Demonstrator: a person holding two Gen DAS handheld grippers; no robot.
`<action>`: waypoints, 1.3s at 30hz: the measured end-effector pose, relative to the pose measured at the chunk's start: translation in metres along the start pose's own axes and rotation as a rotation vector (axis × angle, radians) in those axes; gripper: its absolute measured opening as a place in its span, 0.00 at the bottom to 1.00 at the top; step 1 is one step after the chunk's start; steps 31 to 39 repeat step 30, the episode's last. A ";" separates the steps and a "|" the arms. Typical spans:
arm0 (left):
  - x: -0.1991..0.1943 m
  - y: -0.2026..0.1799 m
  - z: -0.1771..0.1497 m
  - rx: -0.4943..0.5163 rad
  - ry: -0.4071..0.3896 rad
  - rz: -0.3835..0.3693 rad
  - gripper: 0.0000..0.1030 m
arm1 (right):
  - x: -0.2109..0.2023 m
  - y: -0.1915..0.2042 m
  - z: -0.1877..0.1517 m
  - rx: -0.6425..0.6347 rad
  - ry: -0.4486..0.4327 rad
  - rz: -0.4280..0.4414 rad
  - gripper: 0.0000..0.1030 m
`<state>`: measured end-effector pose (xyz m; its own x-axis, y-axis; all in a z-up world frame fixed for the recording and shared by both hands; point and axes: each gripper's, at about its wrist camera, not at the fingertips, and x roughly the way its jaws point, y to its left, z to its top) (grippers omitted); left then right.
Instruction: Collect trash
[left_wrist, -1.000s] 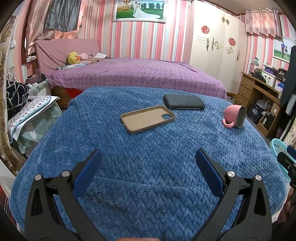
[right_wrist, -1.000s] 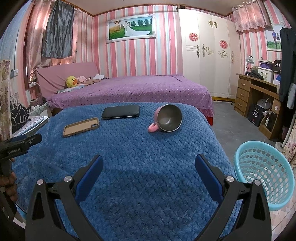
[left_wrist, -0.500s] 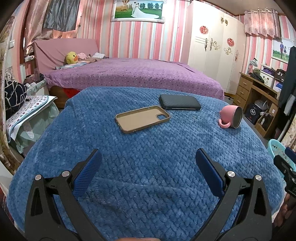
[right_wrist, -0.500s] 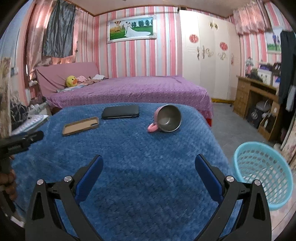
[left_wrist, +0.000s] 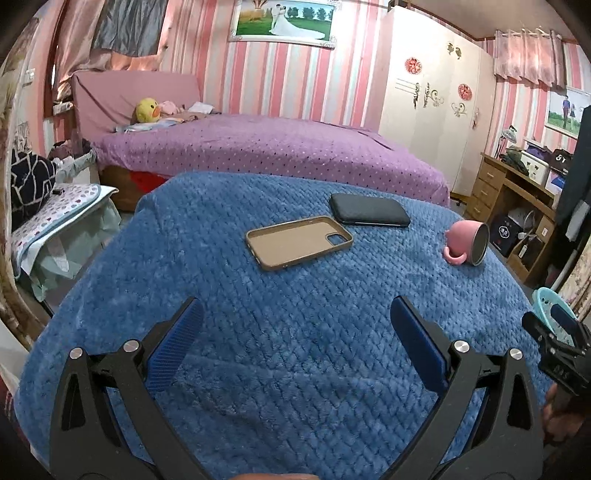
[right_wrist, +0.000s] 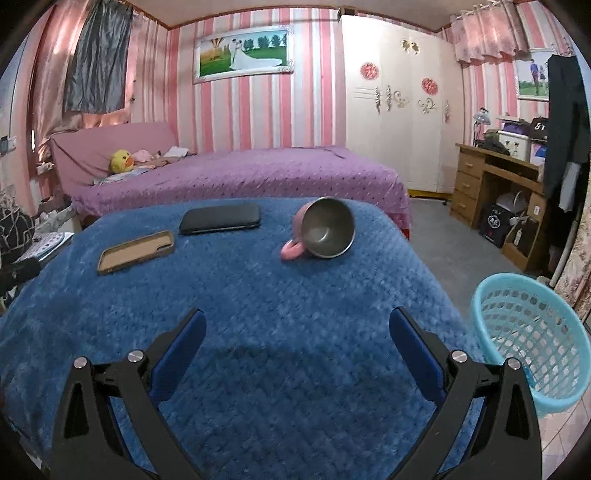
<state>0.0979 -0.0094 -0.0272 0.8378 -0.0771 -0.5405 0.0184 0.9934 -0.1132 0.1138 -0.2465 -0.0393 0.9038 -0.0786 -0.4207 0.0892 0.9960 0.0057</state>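
On the blue blanket-covered table (left_wrist: 295, 332) lie a tan phone case (left_wrist: 298, 242), a black phone (left_wrist: 369, 215) and a pink mug (left_wrist: 467, 243) tipped on its side. The same three show in the right wrist view: case (right_wrist: 136, 252), phone (right_wrist: 220, 218), mug (right_wrist: 321, 232). A light blue mesh basket (right_wrist: 532, 332) stands on the floor right of the table. My left gripper (left_wrist: 295, 325) is open and empty above the near part of the table. My right gripper (right_wrist: 297, 332) is open and empty, also short of the objects.
A purple bed (right_wrist: 240, 177) lies behind the table. A wooden desk (right_wrist: 495, 184) with boxes stands at the right, a white wardrobe (right_wrist: 399, 125) at the back. A side table with patterned cloth (left_wrist: 55, 218) is at the left.
Both grippers have shifted slightly, the left view drifting so the objects sit a little left and lower. Both stay open and empty. Nothing on the table has moved.
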 end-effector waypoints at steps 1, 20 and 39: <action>-0.001 -0.003 0.000 0.011 -0.005 -0.002 0.95 | -0.001 0.001 0.000 -0.005 -0.002 -0.001 0.94; -0.001 -0.015 -0.005 0.071 -0.007 0.024 0.95 | -0.006 -0.004 -0.001 0.015 0.006 0.006 0.94; 0.008 -0.002 0.001 0.013 0.010 0.083 0.95 | -0.004 0.001 -0.008 -0.023 0.076 0.065 0.94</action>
